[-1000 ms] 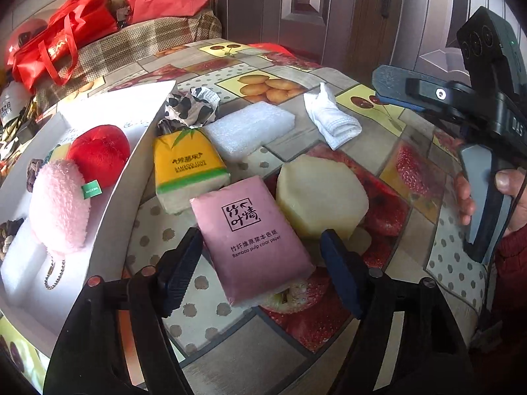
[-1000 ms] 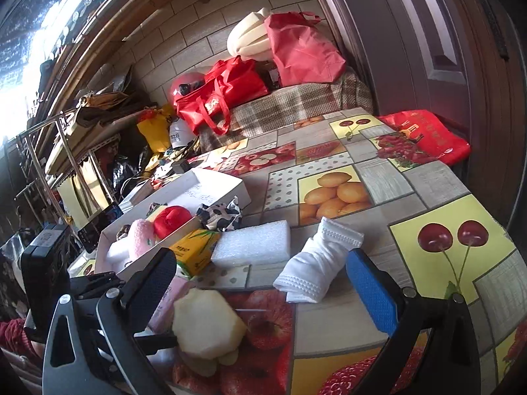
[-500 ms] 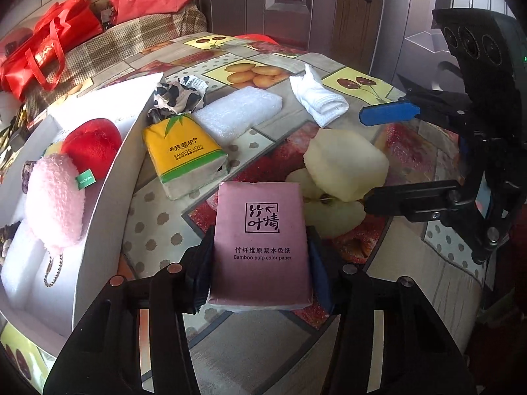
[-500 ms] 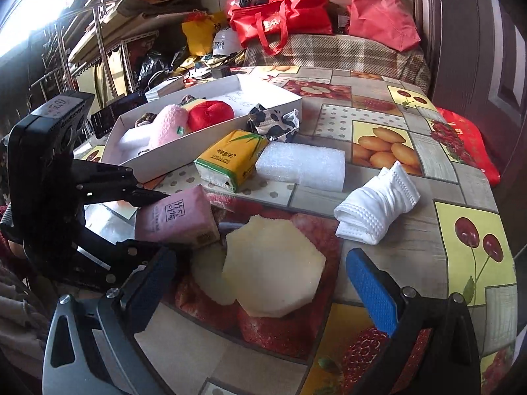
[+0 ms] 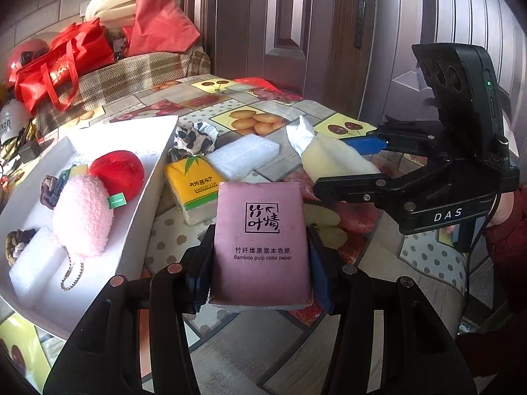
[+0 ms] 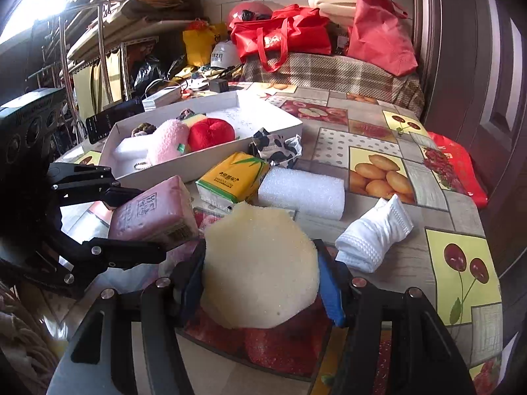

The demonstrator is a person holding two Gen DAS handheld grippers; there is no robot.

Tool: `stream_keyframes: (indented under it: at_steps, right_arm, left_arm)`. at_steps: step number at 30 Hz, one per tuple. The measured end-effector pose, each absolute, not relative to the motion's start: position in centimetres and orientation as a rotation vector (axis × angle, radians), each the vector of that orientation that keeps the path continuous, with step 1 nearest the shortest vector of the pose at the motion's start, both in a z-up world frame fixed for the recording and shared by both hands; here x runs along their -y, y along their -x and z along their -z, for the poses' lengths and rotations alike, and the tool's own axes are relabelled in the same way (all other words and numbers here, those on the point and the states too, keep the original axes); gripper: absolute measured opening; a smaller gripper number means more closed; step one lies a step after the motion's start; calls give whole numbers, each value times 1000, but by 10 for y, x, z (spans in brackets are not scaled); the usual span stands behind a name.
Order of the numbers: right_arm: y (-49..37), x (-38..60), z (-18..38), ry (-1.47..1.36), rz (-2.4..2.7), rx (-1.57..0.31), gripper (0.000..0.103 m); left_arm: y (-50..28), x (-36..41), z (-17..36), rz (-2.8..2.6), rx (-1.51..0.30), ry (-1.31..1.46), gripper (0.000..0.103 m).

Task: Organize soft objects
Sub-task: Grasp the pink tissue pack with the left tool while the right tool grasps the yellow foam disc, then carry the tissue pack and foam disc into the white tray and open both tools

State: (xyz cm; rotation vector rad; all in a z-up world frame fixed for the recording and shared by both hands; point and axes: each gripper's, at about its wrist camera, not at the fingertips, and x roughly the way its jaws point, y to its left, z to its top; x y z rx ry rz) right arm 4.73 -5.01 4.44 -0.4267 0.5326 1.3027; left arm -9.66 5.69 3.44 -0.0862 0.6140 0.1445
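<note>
My left gripper [image 5: 260,263] is shut on a pink tissue pack [image 5: 260,240] and holds it above the table; the pack also shows in the right wrist view [image 6: 153,210]. My right gripper [image 6: 260,279] is shut on a pale yellow sponge [image 6: 260,263], lifted off the table; the sponge also shows in the left wrist view [image 5: 332,159]. A white box [image 5: 145,197] on the left holds a pink plush [image 5: 82,217], a red plush [image 5: 117,171] and a white foam block [image 5: 33,263].
On the fruit-print table lie a yellow tissue pack [image 6: 232,177], a white foam block [image 6: 301,192], a white sock [image 6: 374,233] and a cow-print cloth [image 6: 276,148]. Red bags [image 6: 283,39] and clutter stand behind. A door [image 5: 290,23] is at the right.
My left gripper closed on the pink tissue pack and lifted it. My right gripper came down around the yellow sponge, closed on it and raised it.
</note>
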Motion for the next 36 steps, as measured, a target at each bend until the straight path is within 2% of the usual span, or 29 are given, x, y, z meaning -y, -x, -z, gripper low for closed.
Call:
stream_keyframes:
  at_steps: [4, 7, 36]
  right_arm:
    - [-46, 60, -67, 232, -1261, -396, 61]
    - [-41, 54, -63, 174, -1215, -361, 61]
    - [8, -10, -51, 215, -1354, -387, 61]
  left_arm:
    - [121, -58, -48, -263, -463, -37, 50]
    - [133, -65, -52, -298, -419, -55, 50]
    - [176, -173, -49, -578, -366, 66, 51]
